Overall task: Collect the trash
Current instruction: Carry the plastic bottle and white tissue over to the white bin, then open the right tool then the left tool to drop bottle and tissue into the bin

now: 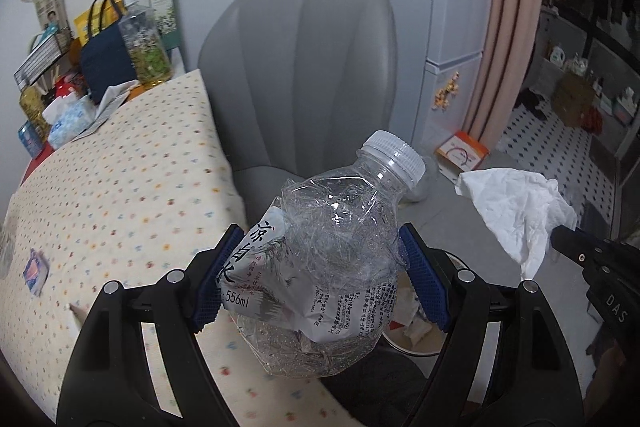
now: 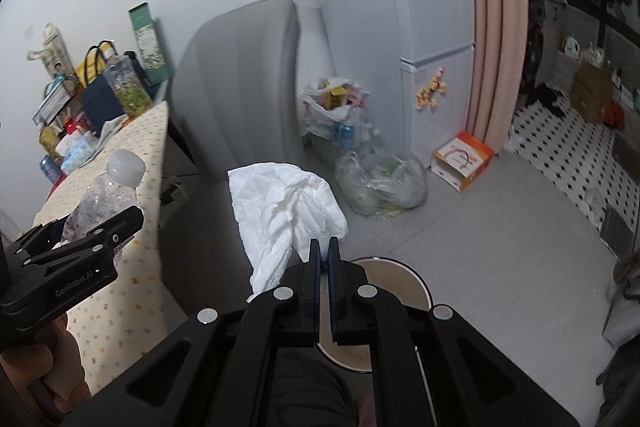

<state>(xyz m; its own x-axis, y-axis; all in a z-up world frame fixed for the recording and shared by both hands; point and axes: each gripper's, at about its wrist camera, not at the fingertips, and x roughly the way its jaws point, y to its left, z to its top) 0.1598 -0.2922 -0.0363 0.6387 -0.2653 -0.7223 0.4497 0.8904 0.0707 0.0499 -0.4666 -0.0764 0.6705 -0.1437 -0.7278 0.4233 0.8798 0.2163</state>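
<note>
Grey chair (image 1: 296,75) stood at the far middle, its back toward a white fridge (image 1: 456,27) on the right. Table (image 1: 120,187) with a dotted cream cloth ran along the left; its far end was crowded with a navy bag (image 1: 106,63), a clear jar (image 1: 144,47) and boxes. A round trash bin (image 2: 400,279) sat on the floor near, below both tools, with paper scraps visible inside from the left wrist view. A clear plastic sack (image 2: 380,183) of bottles lay on the floor at the foot of the fridge, an orange-and-white carton (image 2: 464,163) just to its right.

Left tongs (image 1: 320,279) were spread wide and pinching a crushed clear water bottle (image 1: 332,247), blue pads (image 1: 424,283) pressed to both sides of its body, white cap pointing far and right. The bottle was held in the air past the table's near right edge.

Right tongs (image 2: 324,251) were pressed nearly together, pinching a crumpled white tissue (image 2: 284,211) by its lower fold. The tissue stood up above the tips, held in the air above the bin's far left rim.
</note>
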